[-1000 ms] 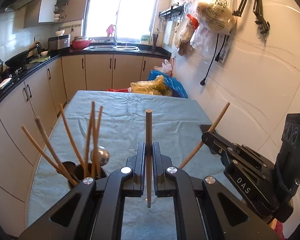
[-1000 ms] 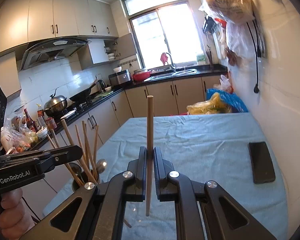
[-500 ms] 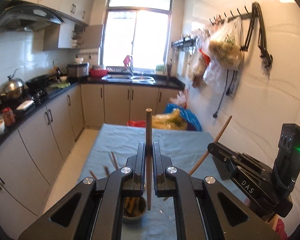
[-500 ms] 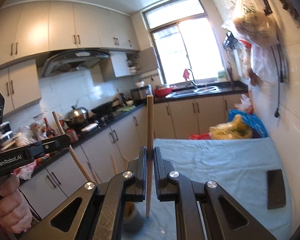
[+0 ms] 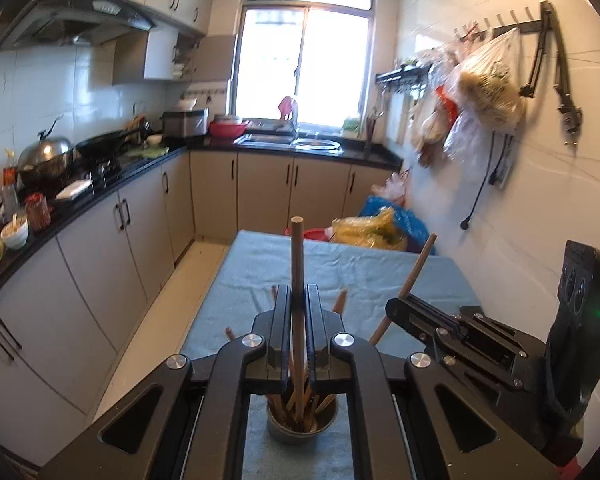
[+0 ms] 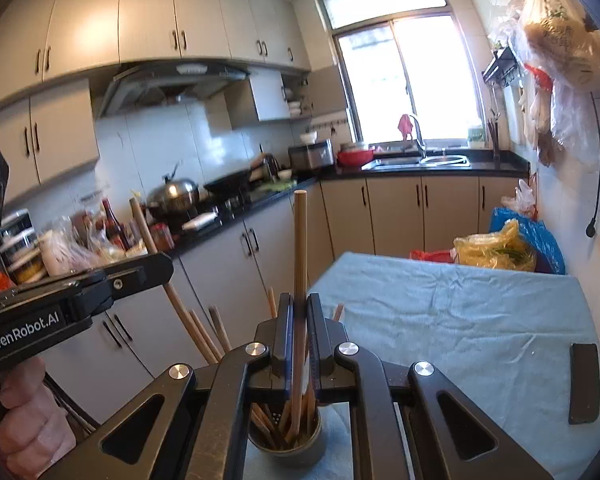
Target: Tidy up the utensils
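Chopsticks of pale brown wood mostly stand in the round metal holder (image 5: 301,424) on the blue-clothed table (image 5: 400,276) — two remain: left black gripper (image 5: 298,320) and right black gripper (image 6: 299,320) each clamp one upright above it.

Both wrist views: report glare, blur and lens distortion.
Left wrist view: the window is blown out white, tile lines on the right wall bow with the fisheye, corners are black. Right wrist view: the window glares, the upper cabinets curve, and the stovetop clutter looks softly blurred.
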Demonstrator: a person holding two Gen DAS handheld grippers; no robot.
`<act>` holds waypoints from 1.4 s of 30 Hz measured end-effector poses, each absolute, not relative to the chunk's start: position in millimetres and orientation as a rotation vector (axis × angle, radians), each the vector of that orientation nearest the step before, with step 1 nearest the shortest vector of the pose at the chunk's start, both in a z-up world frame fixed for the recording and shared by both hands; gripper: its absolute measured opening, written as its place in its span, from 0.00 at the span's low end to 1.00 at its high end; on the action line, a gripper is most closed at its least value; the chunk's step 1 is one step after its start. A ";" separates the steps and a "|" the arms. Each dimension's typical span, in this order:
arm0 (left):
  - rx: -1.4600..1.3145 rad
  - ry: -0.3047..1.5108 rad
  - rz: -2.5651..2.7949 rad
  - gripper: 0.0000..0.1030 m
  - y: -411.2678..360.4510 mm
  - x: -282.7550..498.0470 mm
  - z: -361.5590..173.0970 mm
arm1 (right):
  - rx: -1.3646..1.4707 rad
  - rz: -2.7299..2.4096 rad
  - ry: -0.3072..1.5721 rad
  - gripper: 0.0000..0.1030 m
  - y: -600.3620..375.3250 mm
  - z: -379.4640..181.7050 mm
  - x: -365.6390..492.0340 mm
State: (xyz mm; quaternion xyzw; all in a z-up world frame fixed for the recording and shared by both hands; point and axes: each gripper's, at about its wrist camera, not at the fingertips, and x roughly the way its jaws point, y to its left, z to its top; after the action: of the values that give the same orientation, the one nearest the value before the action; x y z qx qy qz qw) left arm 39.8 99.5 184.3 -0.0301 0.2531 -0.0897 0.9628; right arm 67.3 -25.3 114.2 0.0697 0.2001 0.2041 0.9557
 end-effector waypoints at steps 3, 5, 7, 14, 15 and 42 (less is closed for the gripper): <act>-0.077 0.549 -0.180 0.06 104.2 49.3 171.1 | 0.128 0.409 0.442 0.07 -18.1 100.7 75.8; -0.083 0.565 -0.178 0.06 105.6 52.9 163.7 | 0.124 0.405 0.458 0.07 -17.7 93.6 80.0; -0.085 0.574 -0.176 0.06 106.9 55.1 157.7 | 0.122 0.400 0.470 0.07 -17.8 87.2 83.1; -0.080 0.595 -0.152 0.06 106.7 59.6 136.3 | 0.122 0.396 0.514 0.07 -17.9 68.3 91.6; -0.079 0.596 -0.147 0.06 106.4 60.6 134.4 | 0.123 0.395 0.521 0.07 -17.6 65.0 93.0; -0.036 0.504 -0.024 0.67 123.2 25.1 126.7 | 0.149 0.321 0.423 0.64 -58.3 85.8 47.7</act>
State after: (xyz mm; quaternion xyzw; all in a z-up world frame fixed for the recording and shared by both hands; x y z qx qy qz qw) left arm 25.1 123.2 126.7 -0.0178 0.2494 -0.0120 0.9682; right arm 47.7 -58.3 85.8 0.0736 0.2086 0.1585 0.9622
